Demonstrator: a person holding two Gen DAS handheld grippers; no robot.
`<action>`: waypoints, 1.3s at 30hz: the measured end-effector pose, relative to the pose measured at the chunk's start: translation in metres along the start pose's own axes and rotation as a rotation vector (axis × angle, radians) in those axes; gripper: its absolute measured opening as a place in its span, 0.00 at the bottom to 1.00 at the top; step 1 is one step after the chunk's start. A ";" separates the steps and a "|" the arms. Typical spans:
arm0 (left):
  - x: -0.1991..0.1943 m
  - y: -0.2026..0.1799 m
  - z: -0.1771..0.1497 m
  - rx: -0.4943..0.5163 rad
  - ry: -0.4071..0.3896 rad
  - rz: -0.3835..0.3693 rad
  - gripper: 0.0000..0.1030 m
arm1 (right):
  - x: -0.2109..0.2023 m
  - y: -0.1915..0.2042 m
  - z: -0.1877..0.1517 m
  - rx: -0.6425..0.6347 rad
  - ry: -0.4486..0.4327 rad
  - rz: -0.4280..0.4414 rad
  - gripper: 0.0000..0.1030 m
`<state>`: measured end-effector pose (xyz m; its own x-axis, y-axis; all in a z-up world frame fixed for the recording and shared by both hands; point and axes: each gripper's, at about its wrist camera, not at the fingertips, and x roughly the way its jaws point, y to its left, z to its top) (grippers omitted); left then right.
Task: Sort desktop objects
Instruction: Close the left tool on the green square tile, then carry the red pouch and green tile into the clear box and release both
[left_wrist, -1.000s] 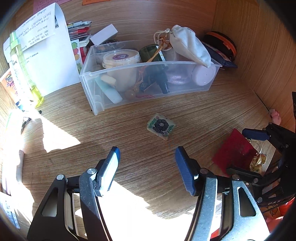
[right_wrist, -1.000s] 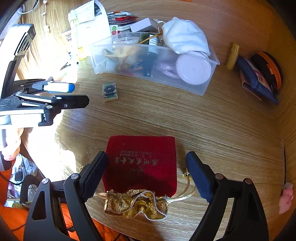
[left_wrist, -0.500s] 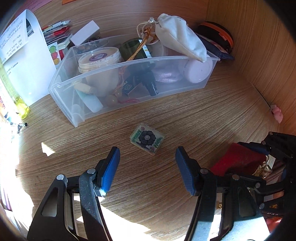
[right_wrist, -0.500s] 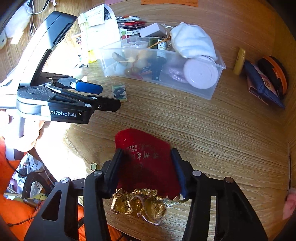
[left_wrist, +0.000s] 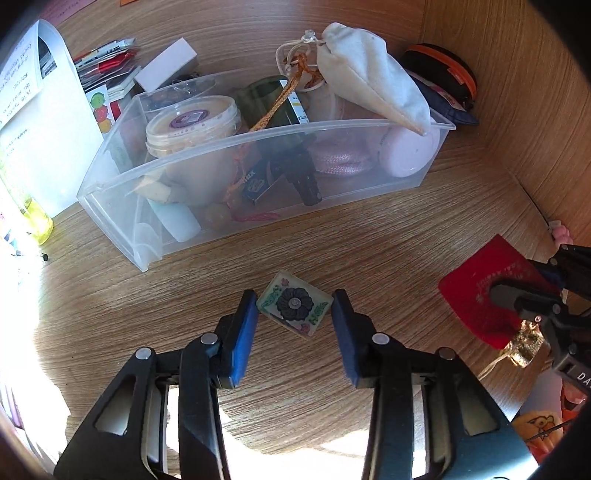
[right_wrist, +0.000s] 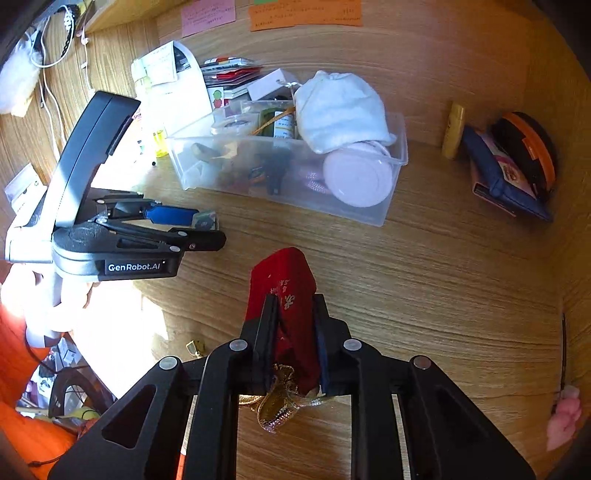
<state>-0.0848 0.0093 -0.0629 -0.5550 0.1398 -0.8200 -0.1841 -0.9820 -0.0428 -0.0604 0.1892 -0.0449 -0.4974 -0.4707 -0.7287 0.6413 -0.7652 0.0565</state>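
Wooden desk (left_wrist: 369, 243), clear bin (left_wrist: 258, 173) at back edge.
Left gripper (left_wrist: 294, 325) apart around tile (left_wrist: 293, 303); right gripper (right_wrist: 293, 345) clamped on red pouch (right_wrist: 282, 280).

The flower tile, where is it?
In the left wrist view, the flower tile lies on the desk between the open left gripper's fingers, before the clear bin.

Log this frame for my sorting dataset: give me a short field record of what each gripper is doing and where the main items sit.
left gripper: open, fingers either side of the small square floral tile, which lies flat on the wooden desk
right gripper: shut on the red velvet drawstring pouch with gold trim
clear plastic bin: behind the tile, crowded with items
white cloth bag: resting on top of the bin's contents
not yet binned: tile, pouch
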 end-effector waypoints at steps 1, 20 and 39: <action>-0.001 0.001 0.000 -0.004 -0.004 0.000 0.39 | -0.001 -0.002 0.003 0.004 -0.007 -0.005 0.15; -0.049 0.023 0.011 -0.079 -0.157 0.007 0.39 | -0.008 0.000 0.067 0.020 -0.122 0.011 0.15; -0.063 0.073 0.054 -0.161 -0.234 0.028 0.39 | 0.004 0.019 0.144 -0.054 -0.189 0.001 0.15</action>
<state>-0.1064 -0.0641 0.0165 -0.7336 0.1194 -0.6690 -0.0448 -0.9908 -0.1277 -0.1340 0.1096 0.0513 -0.5945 -0.5489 -0.5877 0.6694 -0.7427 0.0165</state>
